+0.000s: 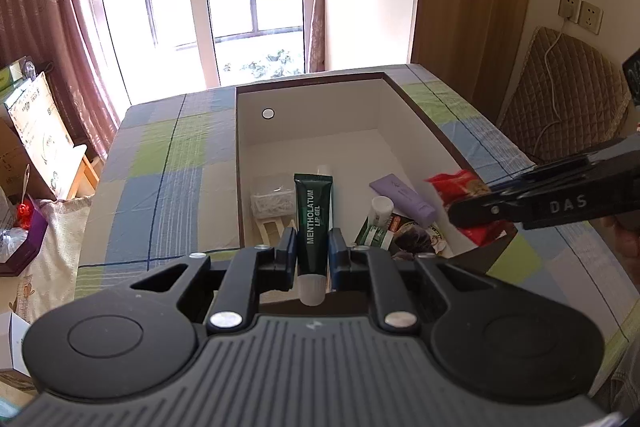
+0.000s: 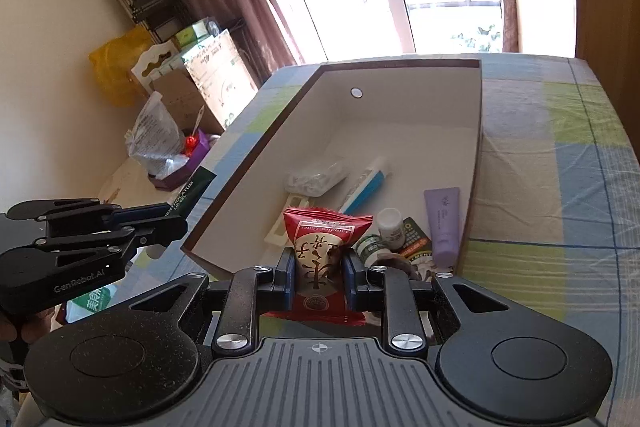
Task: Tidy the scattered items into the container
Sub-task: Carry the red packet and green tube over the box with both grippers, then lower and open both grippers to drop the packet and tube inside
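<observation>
An open box with white inside and a brown rim (image 1: 424, 115) (image 2: 248, 155) lies on the checked tablecloth. My left gripper (image 1: 313, 249) (image 2: 180, 223) is shut on a dark green lip gel tube (image 1: 314, 203) (image 2: 192, 191), cap toward the camera, just above the box's near edge. My right gripper (image 2: 318, 269) (image 1: 458, 211) is shut on a red snack packet (image 2: 322, 231) (image 1: 452, 183), over the box's near right corner. In the box lie a purple tube (image 1: 404, 197) (image 2: 444, 219), a white bottle (image 2: 390, 223), a green bottle (image 2: 370, 247), a blue-white tube (image 2: 366, 187) and a clear bag (image 2: 316, 177).
The checked tablecloth (image 1: 168, 163) (image 2: 560, 167) runs around the box. A padded chair (image 1: 560, 107) stands past the table's right side. Cardboard boxes and bags (image 2: 176, 99) crowd the floor on the left. A green-labelled pack (image 2: 92, 301) lies under the left gripper.
</observation>
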`<move>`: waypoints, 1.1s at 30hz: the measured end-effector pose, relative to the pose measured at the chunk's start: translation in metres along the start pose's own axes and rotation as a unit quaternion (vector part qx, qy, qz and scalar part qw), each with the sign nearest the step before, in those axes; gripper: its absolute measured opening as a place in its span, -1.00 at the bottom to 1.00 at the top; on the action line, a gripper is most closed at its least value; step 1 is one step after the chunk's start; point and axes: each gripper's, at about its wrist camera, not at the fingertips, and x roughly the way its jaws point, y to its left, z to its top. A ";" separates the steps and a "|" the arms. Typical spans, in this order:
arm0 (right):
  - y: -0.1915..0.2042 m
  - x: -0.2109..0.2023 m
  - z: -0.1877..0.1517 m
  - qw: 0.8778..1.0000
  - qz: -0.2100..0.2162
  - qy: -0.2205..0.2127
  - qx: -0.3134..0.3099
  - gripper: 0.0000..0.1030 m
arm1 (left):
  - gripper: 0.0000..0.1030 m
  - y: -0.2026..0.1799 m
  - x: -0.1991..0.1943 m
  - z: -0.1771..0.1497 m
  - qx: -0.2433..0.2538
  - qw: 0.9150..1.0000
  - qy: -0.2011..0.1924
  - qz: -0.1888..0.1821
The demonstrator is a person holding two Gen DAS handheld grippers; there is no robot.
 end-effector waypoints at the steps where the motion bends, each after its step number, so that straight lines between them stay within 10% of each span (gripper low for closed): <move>1: 0.000 0.008 0.002 1.000 -0.001 0.007 -0.002 -0.49 | -0.76 0.001 0.004 0.002 0.001 1.000 0.001 -0.001; 22: -0.001 0.096 0.000 0.994 -0.023 0.104 -0.032 -0.47 | -0.76 0.016 0.046 0.011 0.006 1.000 0.026 -0.006; 26: -0.003 0.094 -0.001 0.994 -0.026 0.098 -0.030 0.27 | -0.76 0.017 0.051 0.009 0.004 0.999 0.032 -0.005; 33: -0.001 0.078 0.000 0.995 -0.034 0.087 -0.047 0.27 | -0.76 0.017 0.055 0.008 0.004 0.999 0.036 -0.007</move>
